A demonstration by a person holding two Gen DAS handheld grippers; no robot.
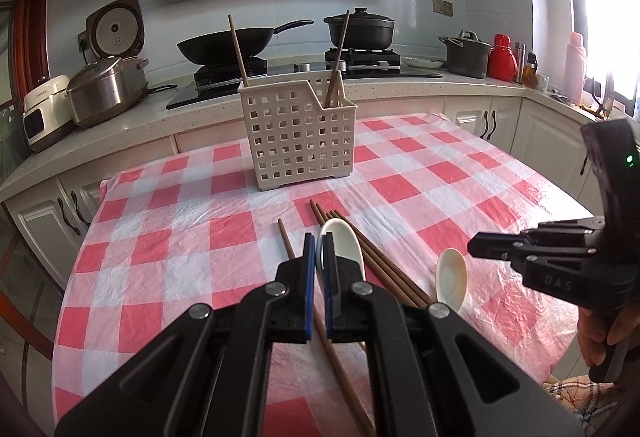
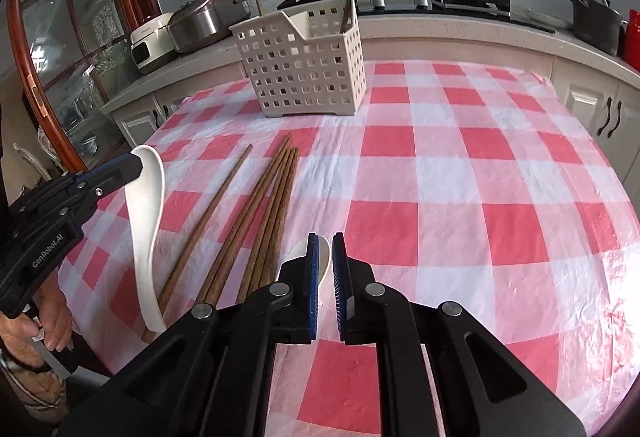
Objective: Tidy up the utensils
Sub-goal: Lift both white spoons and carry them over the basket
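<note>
My left gripper [image 1: 319, 241] is shut on the rim of a white spoon [image 1: 344, 241], lifted off the checked tablecloth. In the right wrist view that spoon [image 2: 146, 221] hangs handle-down from the left gripper [image 2: 138, 163]. A second white spoon [image 1: 452, 277] lies on the cloth. My right gripper [image 2: 325, 251] hovers just over this spoon [image 2: 324, 257], its pads a narrow gap apart and pressing on nothing. Several brown chopsticks [image 2: 272, 205] lie bundled on the table, with a single one [image 2: 212, 217] to their left. A white perforated basket [image 1: 298, 141] stands farther back with two chopsticks [image 1: 238, 49] leaning in it.
Behind the table runs a counter with a wok [image 1: 224, 47], a black pot [image 1: 360, 29], rice cookers [image 1: 108, 89] and a red flask [image 1: 502, 57]. White cabinets [image 2: 600, 109] flank the table on the right. A person's hands [image 2: 24, 333] grip both handles.
</note>
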